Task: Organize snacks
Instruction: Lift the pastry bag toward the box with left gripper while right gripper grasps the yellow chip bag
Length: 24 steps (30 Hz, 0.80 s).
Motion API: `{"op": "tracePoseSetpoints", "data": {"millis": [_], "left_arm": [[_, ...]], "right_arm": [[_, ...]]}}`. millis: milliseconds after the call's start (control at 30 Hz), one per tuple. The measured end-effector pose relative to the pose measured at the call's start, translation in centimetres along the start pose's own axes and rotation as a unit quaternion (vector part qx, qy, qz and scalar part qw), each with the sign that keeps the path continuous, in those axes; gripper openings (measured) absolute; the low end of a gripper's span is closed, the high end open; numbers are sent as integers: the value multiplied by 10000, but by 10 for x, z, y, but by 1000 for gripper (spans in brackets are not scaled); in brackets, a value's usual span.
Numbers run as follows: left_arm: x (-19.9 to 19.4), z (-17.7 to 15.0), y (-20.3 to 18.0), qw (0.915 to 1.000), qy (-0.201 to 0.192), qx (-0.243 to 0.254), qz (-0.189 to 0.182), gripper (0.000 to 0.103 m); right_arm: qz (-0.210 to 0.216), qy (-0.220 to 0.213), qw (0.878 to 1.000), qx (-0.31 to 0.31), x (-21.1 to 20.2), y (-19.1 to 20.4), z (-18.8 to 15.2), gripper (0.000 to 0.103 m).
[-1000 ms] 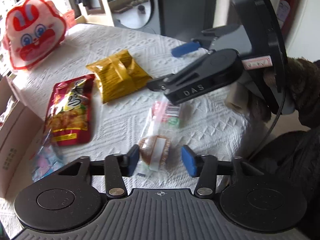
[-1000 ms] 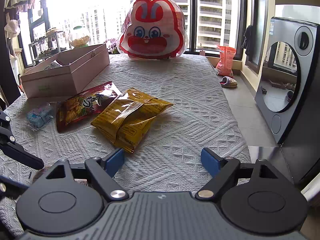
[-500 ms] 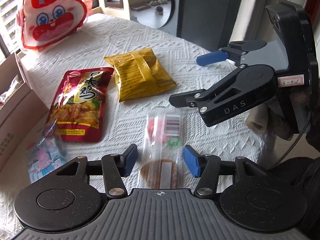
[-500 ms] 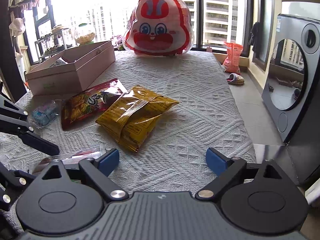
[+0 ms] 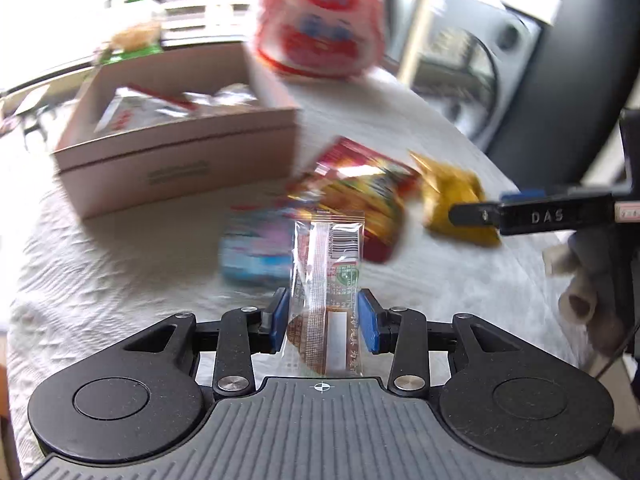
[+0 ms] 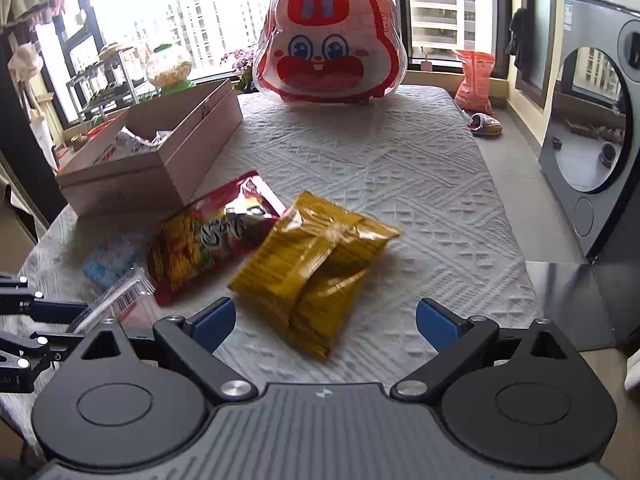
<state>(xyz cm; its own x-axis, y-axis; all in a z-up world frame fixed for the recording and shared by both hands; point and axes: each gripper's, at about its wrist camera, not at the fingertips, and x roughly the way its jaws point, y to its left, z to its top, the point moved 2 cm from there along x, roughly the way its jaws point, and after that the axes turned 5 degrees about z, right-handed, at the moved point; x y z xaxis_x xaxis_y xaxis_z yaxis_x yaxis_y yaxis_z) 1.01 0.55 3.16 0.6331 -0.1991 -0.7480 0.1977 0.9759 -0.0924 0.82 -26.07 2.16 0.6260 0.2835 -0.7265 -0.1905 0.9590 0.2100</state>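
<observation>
My left gripper [image 5: 323, 322] is shut on a clear-wrapped cookie packet [image 5: 328, 280] and holds it upright above the table. The packet also shows at the left in the right wrist view [image 6: 114, 300]. My right gripper [image 6: 326, 320] is open and empty, just short of a yellow snack bag [image 6: 312, 264]. A red snack pouch [image 6: 208, 236] and a small blue-pink candy pack [image 6: 108, 260] lie left of it. An open cardboard box [image 5: 176, 160] with several packets inside stands at the back left; it shows in the right wrist view too [image 6: 160, 160].
A big red-and-white rabbit-face bag [image 6: 330, 40] stands at the table's far end. The table has a white textured cloth [image 6: 380, 168]. A grey appliance with a round door [image 6: 592, 120] stands to the right of the table, past its right edge.
My left gripper closed on the cookie packet, lifted it and swung left towards the box. My right gripper moved a little nearer the yellow bag and stayed open.
</observation>
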Motion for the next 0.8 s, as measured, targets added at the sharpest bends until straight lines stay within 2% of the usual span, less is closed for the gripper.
{"op": "tracePoseSetpoints", "data": {"millis": [100,200,233,267,333,433,500,600,667,733,800], "left_arm": [[-7,-2,13,9996,-100,-268,-84,42],[-15,-7,15,9996,-97,-217,-149,42],[-17,-10,16,9996,-80,-205,-178,42],[-19,-13,17,9995,-56,-205,-223,42],[-23,-18,19,9992,-27,-232,-310,42],[-32,-26,20,9987,-56,-288,-424,42],[-41,-24,25,9979,-183,-382,-497,42],[-62,-5,38,9960,-614,-514,-402,42],[-76,16,49,9927,-1033,-581,-245,42],[-89,45,66,9846,-1576,-749,-60,42],[-88,74,86,9756,-1960,-987,101,43]], "right_arm": [[-328,191,9991,171,26,7,17,98],[-593,320,9976,186,42,10,24,95],[-627,321,9974,132,41,13,25,88],[-587,361,9976,5,39,17,25,81],[-554,438,9973,-208,32,24,22,72],[-248,624,9967,-446,13,34,14,65],[13,718,9960,-531,-3,42,10,64],[277,502,9950,-812,-35,60,19,63],[411,122,9941,-998,-59,75,38,63],[587,-228,9923,-1070,-75,89,63,63],[742,-499,9898,-1111,-80,104,91,63]]}}
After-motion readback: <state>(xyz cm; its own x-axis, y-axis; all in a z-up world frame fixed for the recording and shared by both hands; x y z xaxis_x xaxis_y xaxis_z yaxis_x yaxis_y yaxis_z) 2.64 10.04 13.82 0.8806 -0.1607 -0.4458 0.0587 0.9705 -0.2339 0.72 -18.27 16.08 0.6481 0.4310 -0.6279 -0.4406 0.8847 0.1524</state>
